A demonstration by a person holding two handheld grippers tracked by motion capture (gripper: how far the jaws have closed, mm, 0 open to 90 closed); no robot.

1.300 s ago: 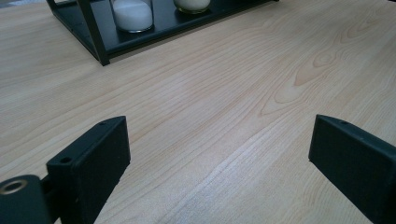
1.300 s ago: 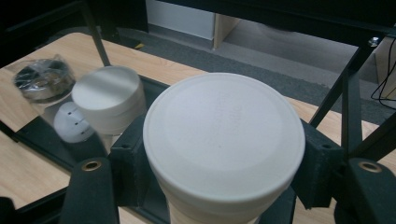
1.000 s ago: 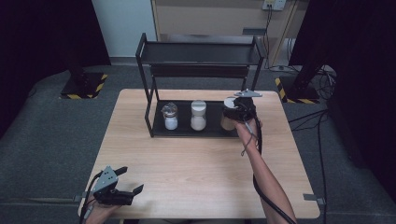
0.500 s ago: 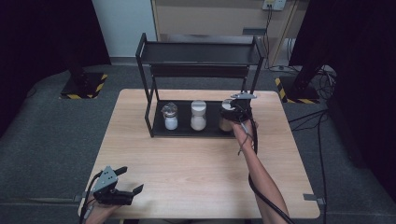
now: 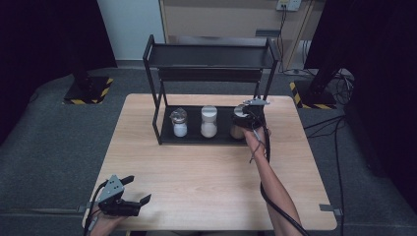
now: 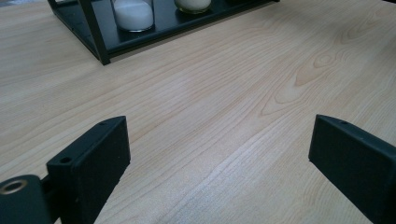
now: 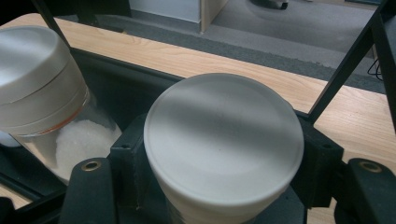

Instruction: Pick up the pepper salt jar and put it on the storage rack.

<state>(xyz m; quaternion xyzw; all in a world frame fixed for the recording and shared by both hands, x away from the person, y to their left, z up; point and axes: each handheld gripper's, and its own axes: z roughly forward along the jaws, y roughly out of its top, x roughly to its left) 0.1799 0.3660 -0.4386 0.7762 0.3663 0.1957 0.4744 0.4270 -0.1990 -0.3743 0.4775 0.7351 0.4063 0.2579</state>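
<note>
The right gripper's (image 5: 242, 119) black fingers (image 7: 126, 161) pinch a round white-lidded jar (image 7: 224, 147) from both sides, at the right end of the black metal rack's (image 5: 196, 137) lower shelf. Just beside it stands a silver-lidded glass jar of white powder (image 7: 44, 102). The left gripper (image 5: 132, 192) rests near the pale wooden table's (image 5: 206, 182) front left edge, jaws spread wide over bare wood.

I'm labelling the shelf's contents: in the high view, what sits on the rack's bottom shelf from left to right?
Glass-stoppered jar → white-lidded jar → third jar with the right gripper closed around it.
</note>
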